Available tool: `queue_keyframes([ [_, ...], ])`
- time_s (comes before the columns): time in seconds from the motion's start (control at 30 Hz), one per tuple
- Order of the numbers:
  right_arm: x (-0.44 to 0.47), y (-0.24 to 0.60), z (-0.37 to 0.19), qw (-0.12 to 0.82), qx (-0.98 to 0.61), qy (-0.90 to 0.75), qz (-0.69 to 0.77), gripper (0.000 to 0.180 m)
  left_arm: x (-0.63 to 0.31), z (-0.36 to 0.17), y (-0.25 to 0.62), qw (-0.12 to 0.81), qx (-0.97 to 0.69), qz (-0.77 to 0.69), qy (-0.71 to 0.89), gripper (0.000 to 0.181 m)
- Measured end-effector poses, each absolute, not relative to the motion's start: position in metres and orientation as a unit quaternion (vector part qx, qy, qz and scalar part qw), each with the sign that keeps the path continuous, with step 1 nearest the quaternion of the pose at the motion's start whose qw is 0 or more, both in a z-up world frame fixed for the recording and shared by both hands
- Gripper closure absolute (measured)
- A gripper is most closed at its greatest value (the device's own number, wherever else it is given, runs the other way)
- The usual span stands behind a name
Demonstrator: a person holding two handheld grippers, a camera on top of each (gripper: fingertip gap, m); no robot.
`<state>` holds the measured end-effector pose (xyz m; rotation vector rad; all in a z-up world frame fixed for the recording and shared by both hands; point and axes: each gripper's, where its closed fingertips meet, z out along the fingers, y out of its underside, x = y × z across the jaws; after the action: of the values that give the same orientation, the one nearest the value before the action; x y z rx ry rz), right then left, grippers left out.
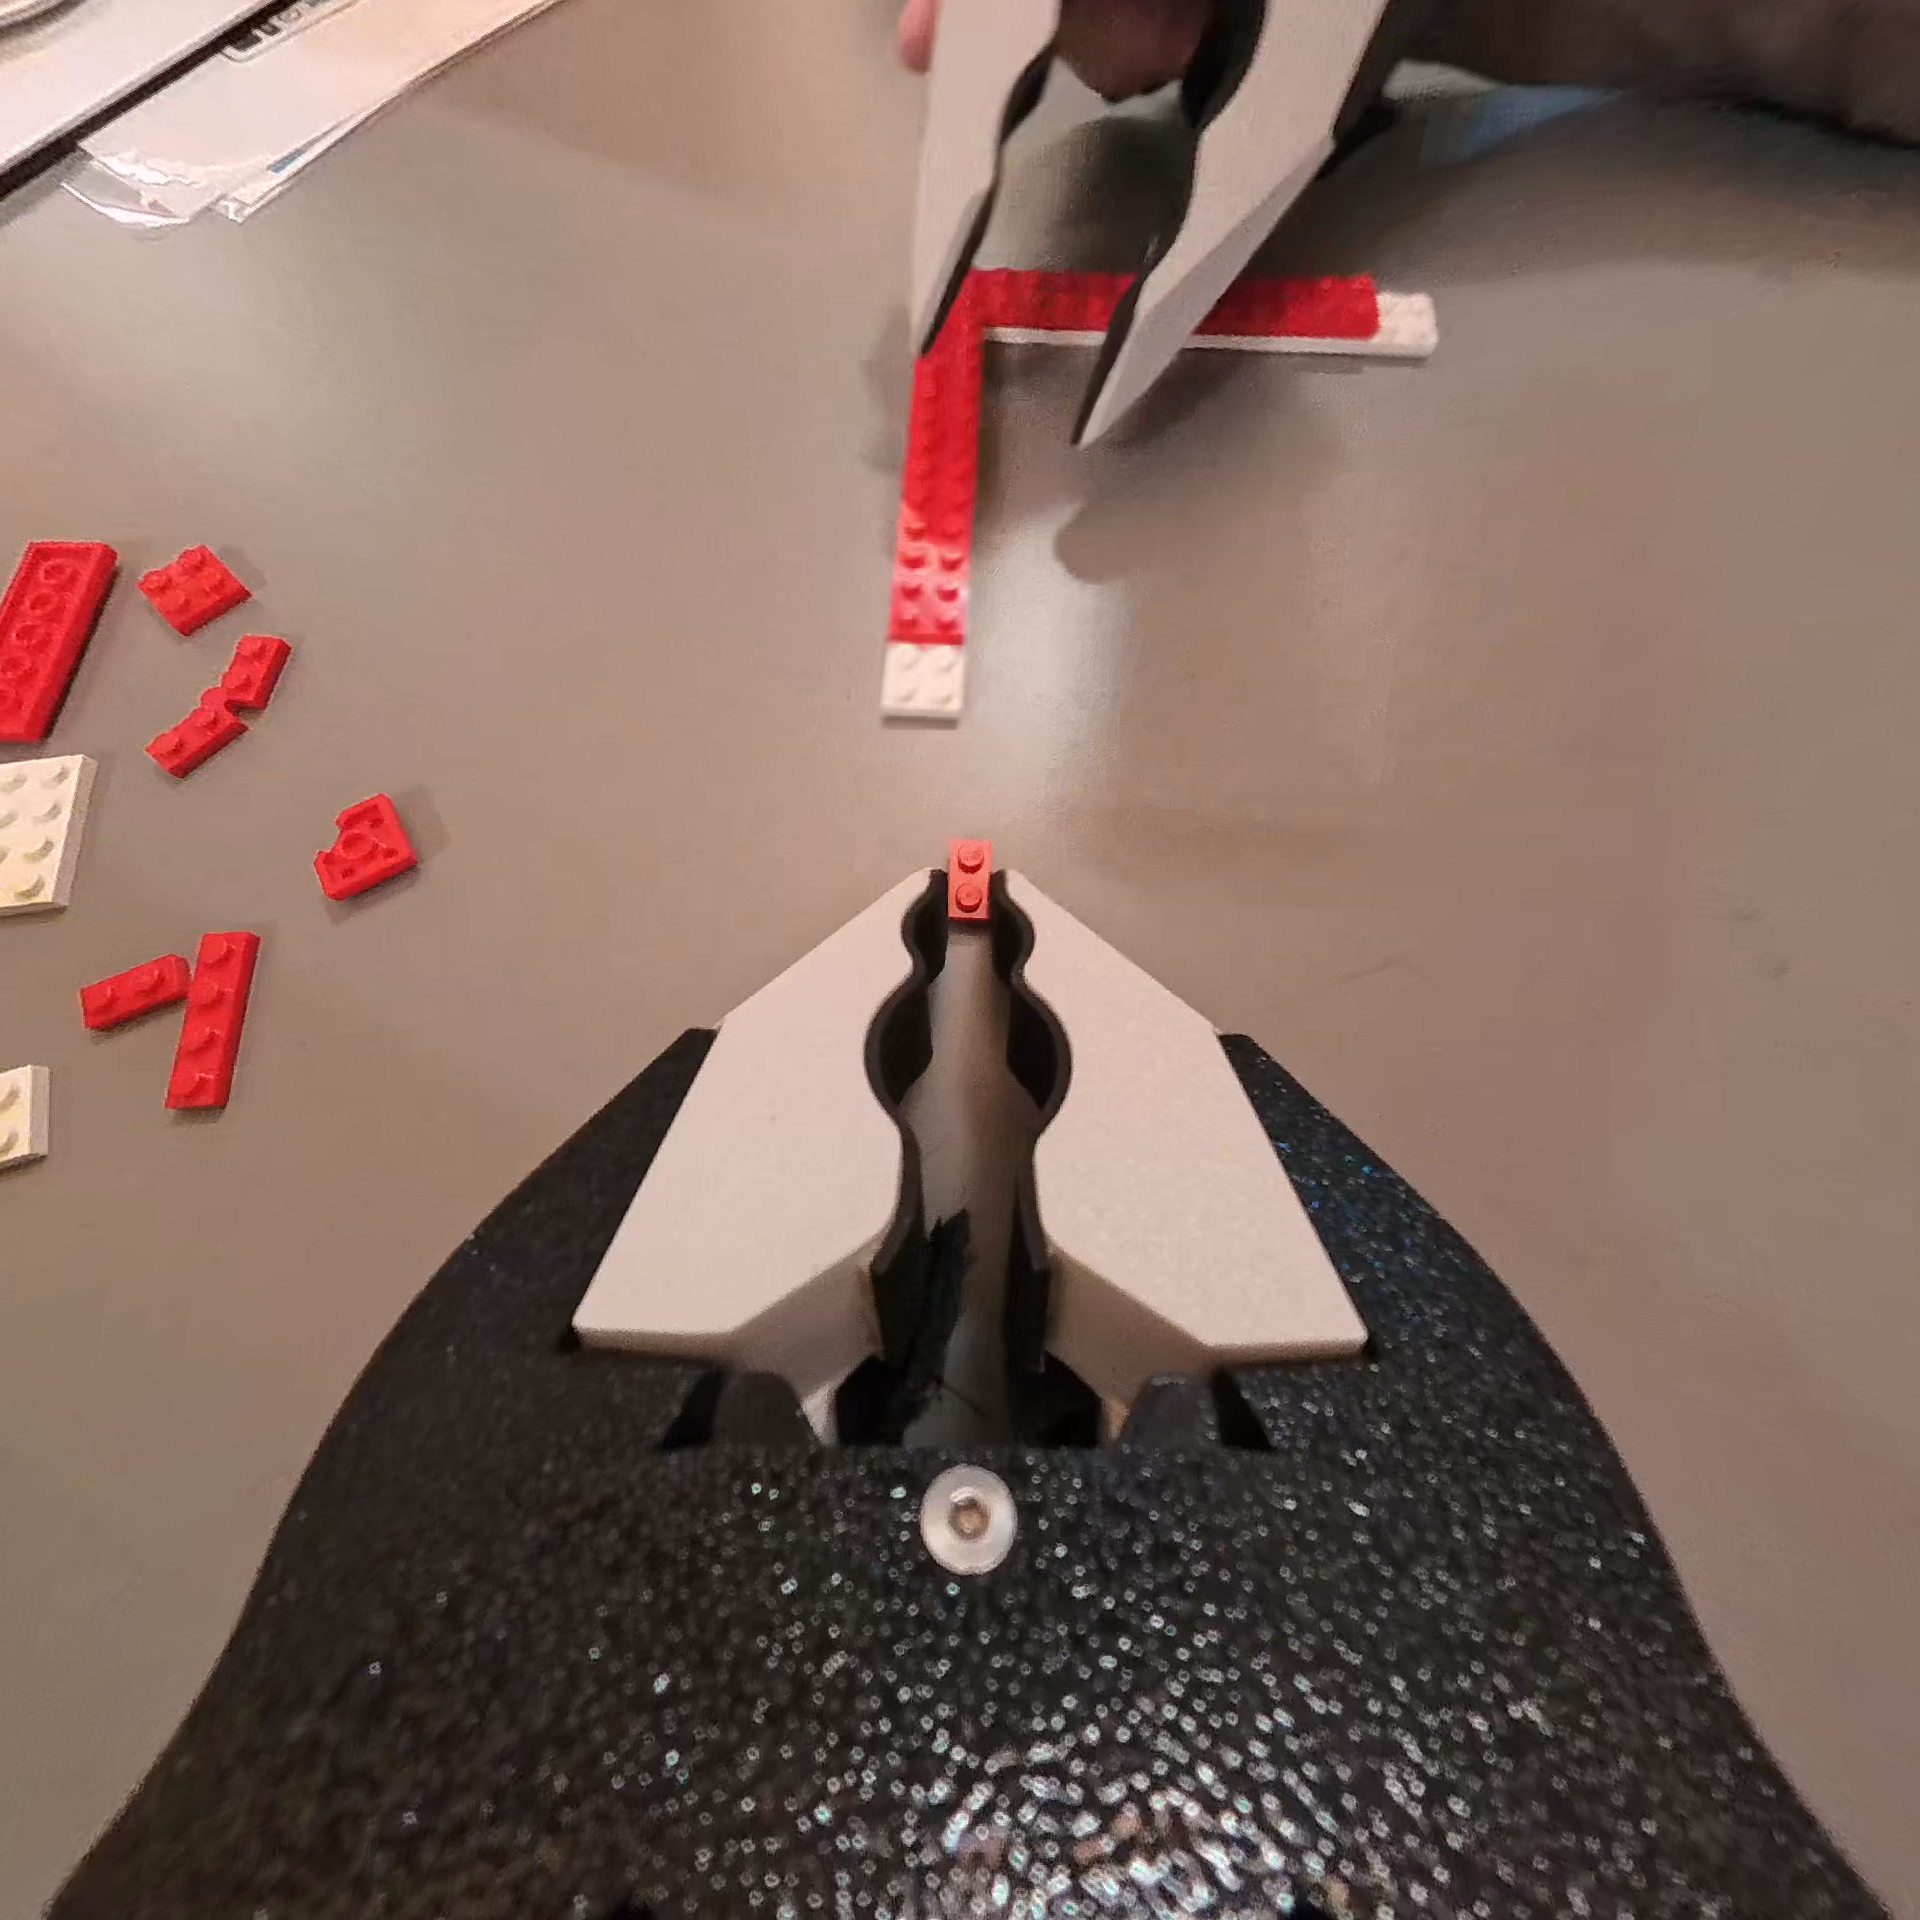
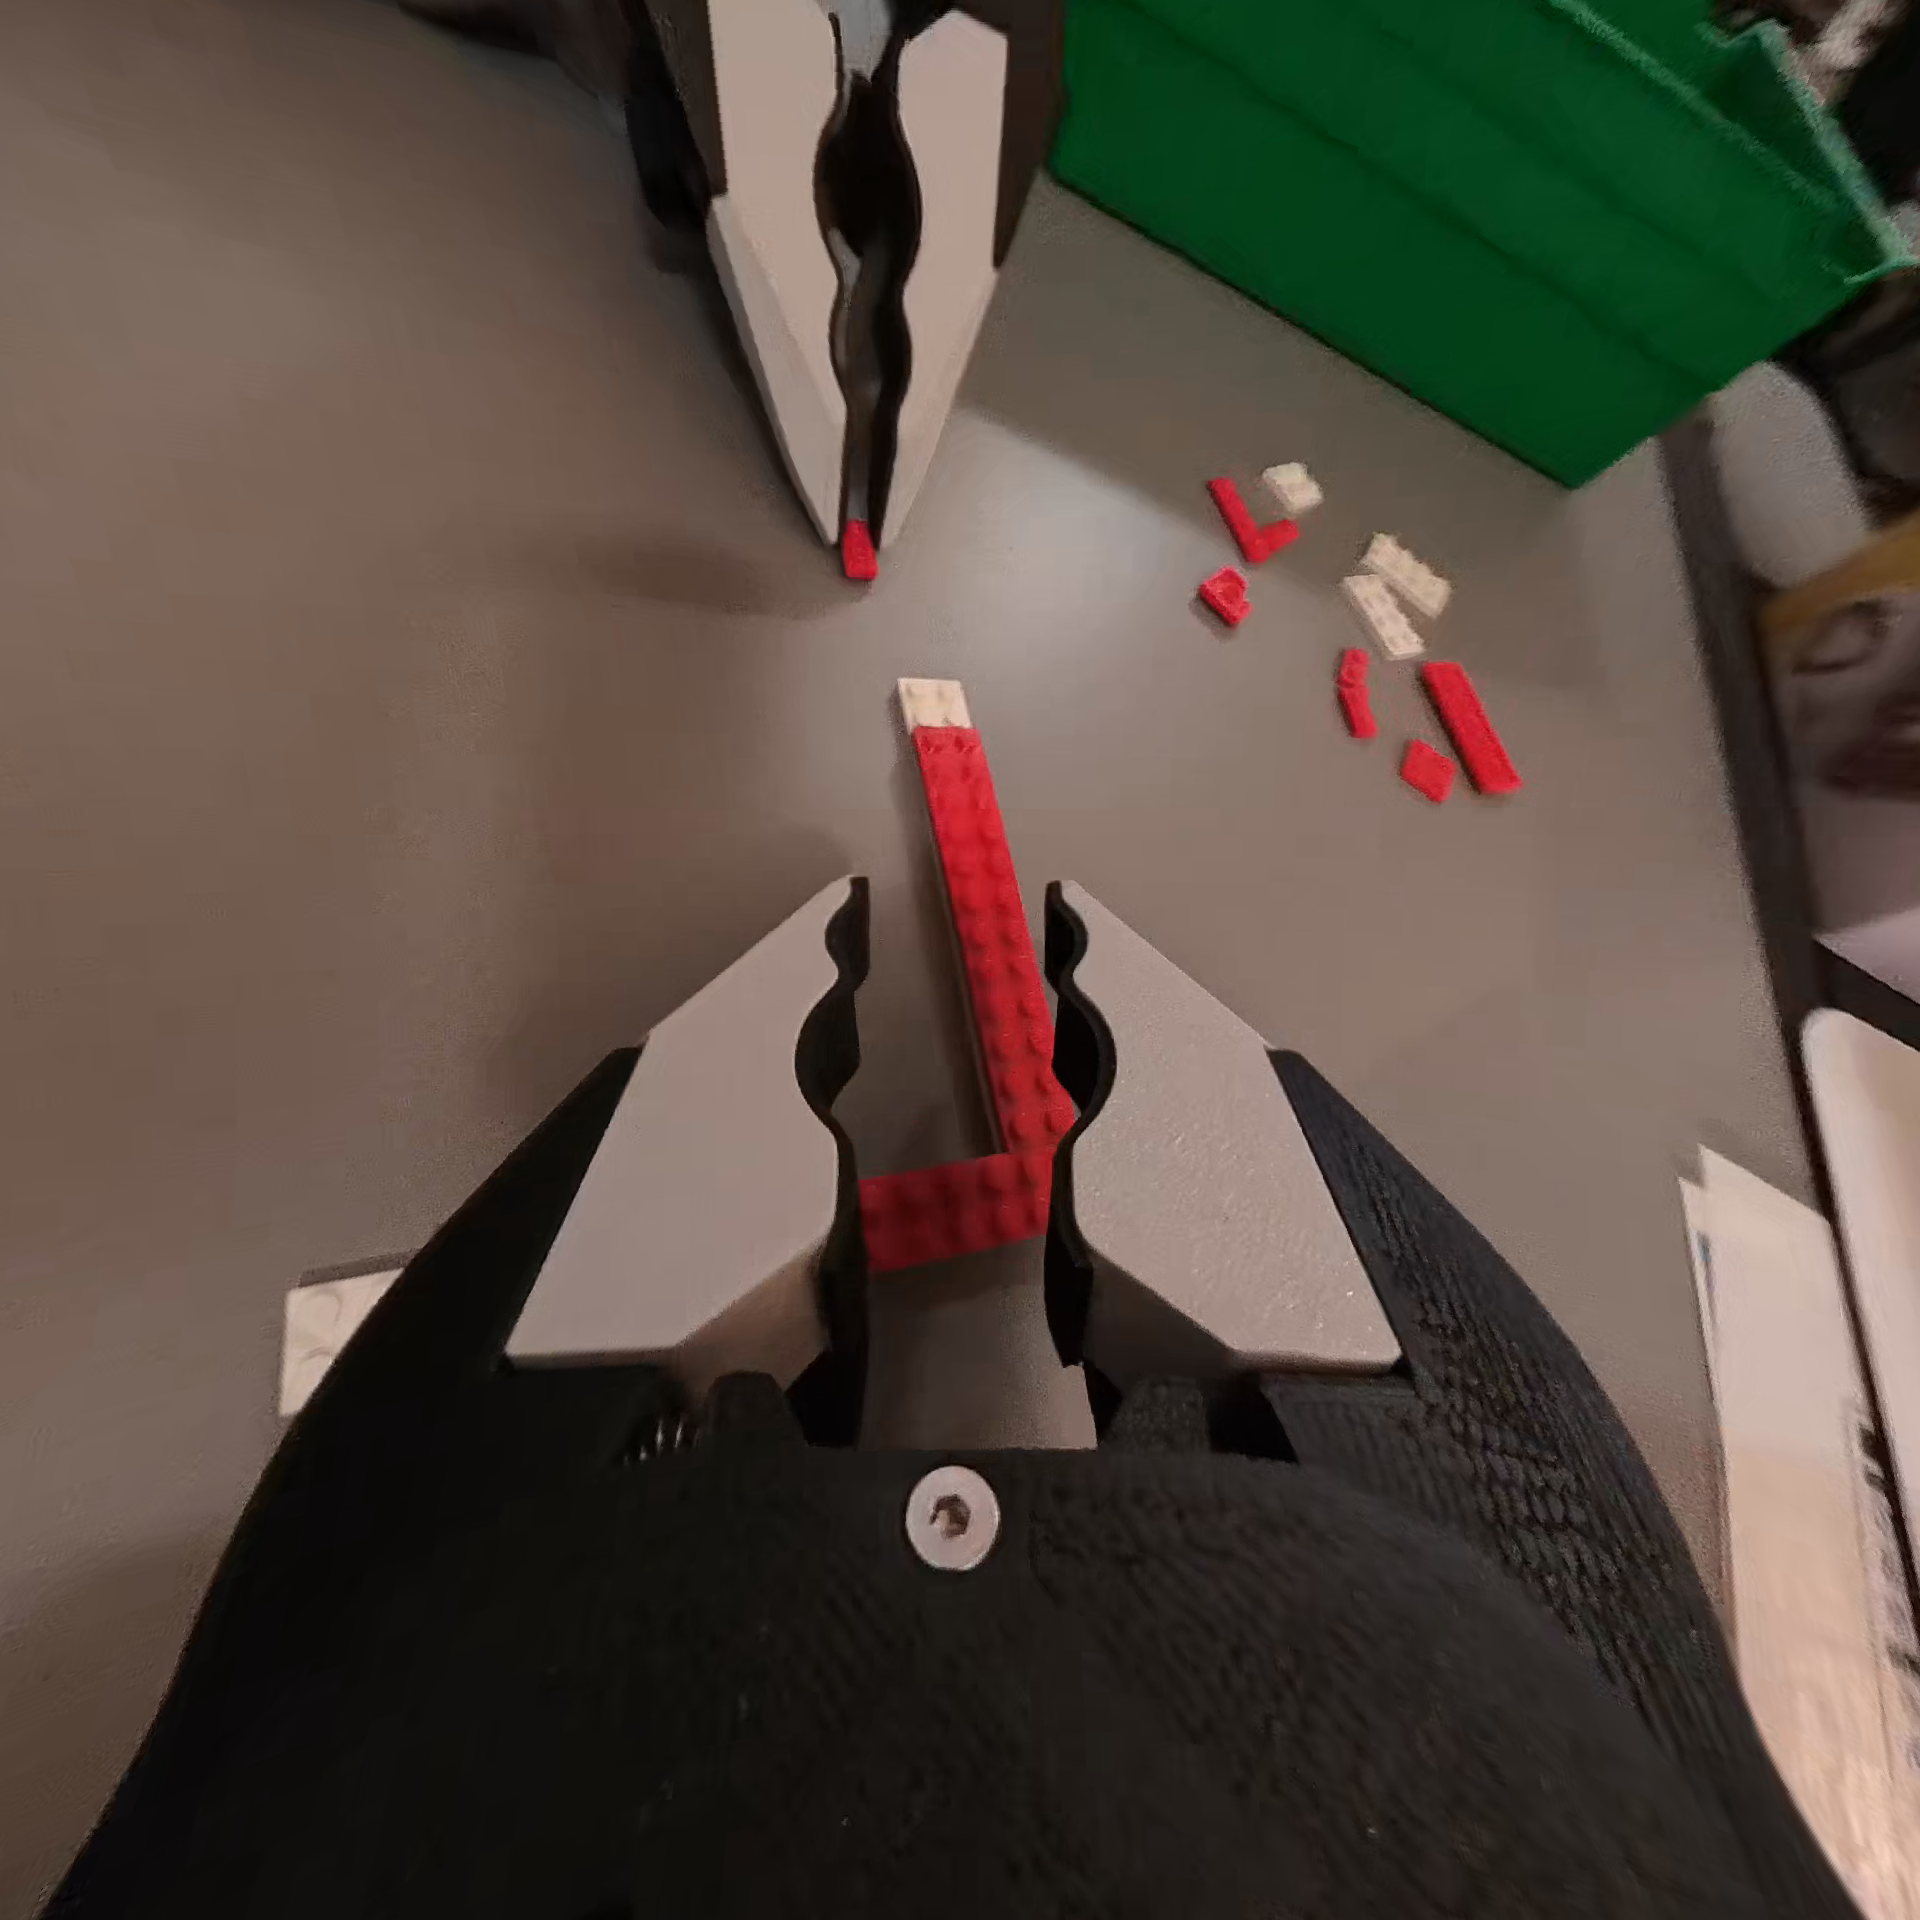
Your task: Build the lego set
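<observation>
Left wrist view shows my left gripper [image 1: 975,899] pinched tight on a small red 1-by-2 plate [image 1: 974,881], held by its long sides at the very fingertips, with 1 stud past the tips and 1 between them. That bite is thin. If I tilt or press off-centre, the plate could pivot between the pads or pop out and skitter across the grey table [image 1: 520,468].

Ahead lies the L-shaped frame [image 1: 940,488], red plates stacked on white, a white end showing at each tip. My right gripper [image 2: 958,904] hangs over its corner with the jaws apart, straddling the red strip and, as far as I can tell, holding nothing. In the right wrist view the corner sits between my 2 fingers, and whether either pad touches it I cannot tell.

The frame therefore looks loose on the table. If I push the plate down on the long arm while the right gripper only hovers, I judge the frame may slide or swing about its corner, or the arm's joints may flex and part. Closing the right fingers carelessly could nudge the corner sideways.

Alignment is the other risk: the studs are small, and a plate that comes down half a stud off will sit crooked and not seat.

Loose red and white pieces [image 1: 208,821] lie well to my left, with papers [image 1: 187,94] at the far left.
</observation>
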<state>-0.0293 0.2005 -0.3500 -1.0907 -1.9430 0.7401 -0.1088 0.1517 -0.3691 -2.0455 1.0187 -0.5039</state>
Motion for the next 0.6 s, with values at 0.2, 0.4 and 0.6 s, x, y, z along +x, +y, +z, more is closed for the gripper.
queue_keyframes([
  [0.2, -0.051, 0.207, -0.355, 0.315, -0.404, -0.806, 0.297, 0.149, -0.112, -0.370, 0.155, 0.389, -0.809, -0.172, 0.405, 0.175],
  [0.4, -0.059, 0.212, -0.356, 0.242, -0.400, -0.839, 0.279, 0.153, -0.108, -0.368, 0.155, 0.393, -0.806, -0.164, 0.413, 0.175],
  [0.6, -0.060, 0.212, -0.370, 0.201, -0.390, -0.855, 0.278, 0.157, -0.103, -0.361, 0.161, 0.400, -0.804, -0.161, 0.409, 0.175],
])
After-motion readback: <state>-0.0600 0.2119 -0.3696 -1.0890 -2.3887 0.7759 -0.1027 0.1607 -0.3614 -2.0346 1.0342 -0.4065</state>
